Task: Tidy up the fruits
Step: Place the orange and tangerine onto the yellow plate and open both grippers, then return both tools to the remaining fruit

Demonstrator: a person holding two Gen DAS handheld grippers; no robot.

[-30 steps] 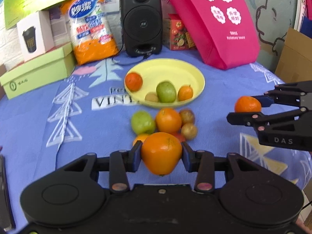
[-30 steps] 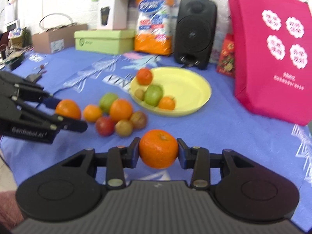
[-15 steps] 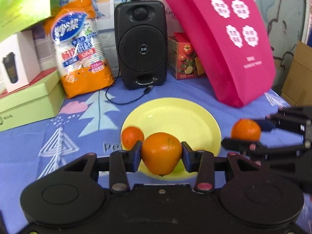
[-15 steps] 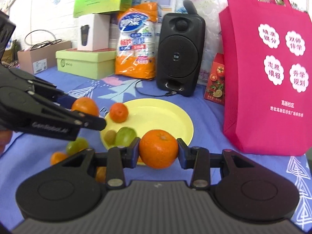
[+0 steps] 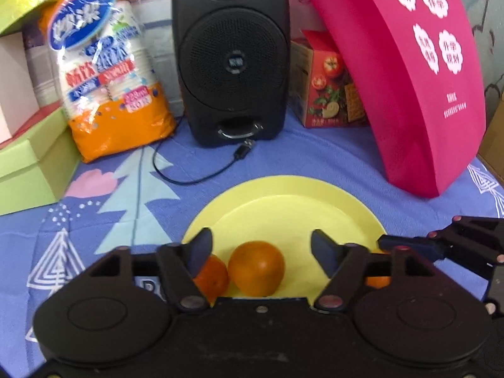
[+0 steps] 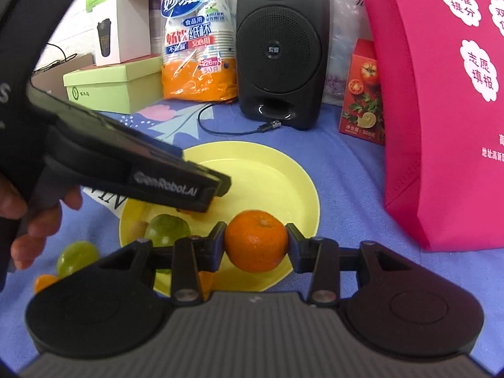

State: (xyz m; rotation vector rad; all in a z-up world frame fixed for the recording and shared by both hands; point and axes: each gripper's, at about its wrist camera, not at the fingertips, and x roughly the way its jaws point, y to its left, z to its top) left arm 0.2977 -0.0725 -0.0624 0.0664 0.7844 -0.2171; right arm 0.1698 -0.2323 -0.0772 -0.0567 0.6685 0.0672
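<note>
My left gripper [image 5: 261, 245] is open over the yellow plate [image 5: 283, 201]. A large orange [image 5: 255, 268] lies loose on the plate between its fingers, beside a smaller orange [image 5: 211, 275]. My right gripper [image 6: 255, 239] is shut on a mandarin [image 6: 255, 241] and holds it over the plate's [image 6: 283, 186] near right part. A green fruit [image 6: 168, 230] lies in the plate. The left gripper's body [image 6: 132, 170] reaches over the plate in the right wrist view. The right gripper's fingers [image 5: 441, 245] show at the plate's right edge in the left wrist view.
A black speaker [image 5: 231, 53] with a loose cable [image 5: 201, 173] stands behind the plate. A pink bag [image 5: 406, 72], a red box [image 5: 327, 91], an orange cup pack [image 5: 107, 66] and green boxes [image 5: 28, 170] ring the blue cloth. A green fruit [image 6: 77, 256] and a small orange [image 6: 44, 282] lie left of the plate.
My left gripper has opened and let the large orange go onto the plate. Both grippers have moved forward over the plate; the right one still holds its mandarin.
</note>
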